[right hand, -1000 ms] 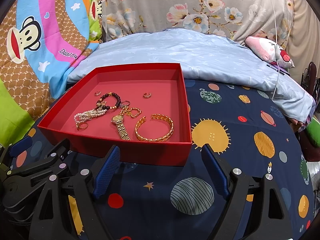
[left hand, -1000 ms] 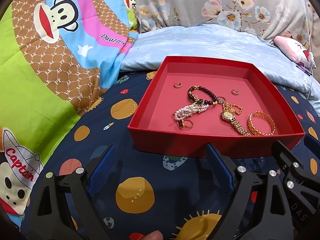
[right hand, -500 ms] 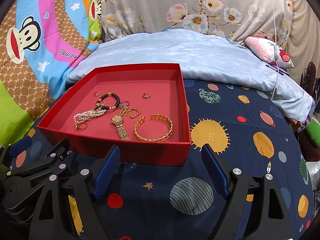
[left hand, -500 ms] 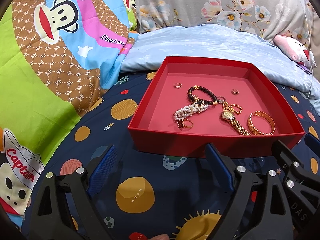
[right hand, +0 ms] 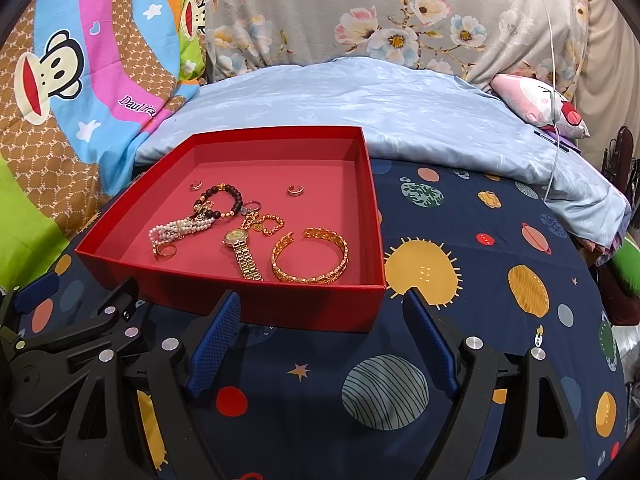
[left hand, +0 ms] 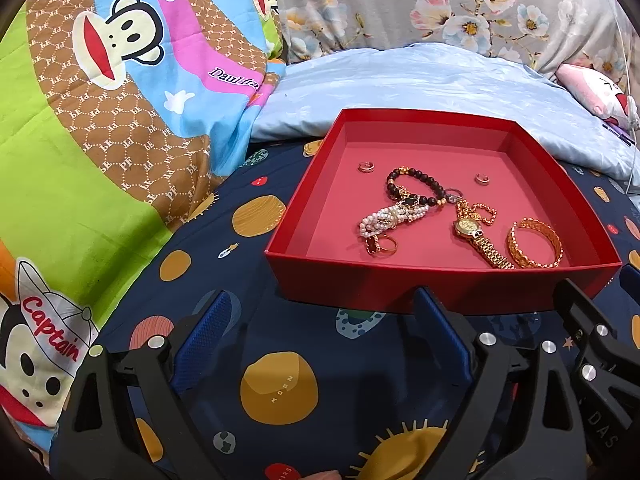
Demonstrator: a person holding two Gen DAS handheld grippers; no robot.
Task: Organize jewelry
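Two grippers, the left gripper [left hand: 324, 336] and right gripper [right hand: 322, 338], stand wide apart and empty, near the red box [right hand: 260, 300]. Inside lie a gold bangle [right hand: 310, 256], gold watch [right hand: 242, 250], pearl bracelet [right hand: 180, 230] and dark bead bracelet [right hand: 222, 200].

A red box [right hand: 256, 312] with a pink floor held a gold bangle [right hand: 310, 256], a gold watch [right hand: 242, 250], white pearls [right hand: 176, 229] and dark beads [right hand: 224, 200], on a navy planet-print sheet [right hand: 460, 272] beside a pale blue quilt [right hand: 360, 104].
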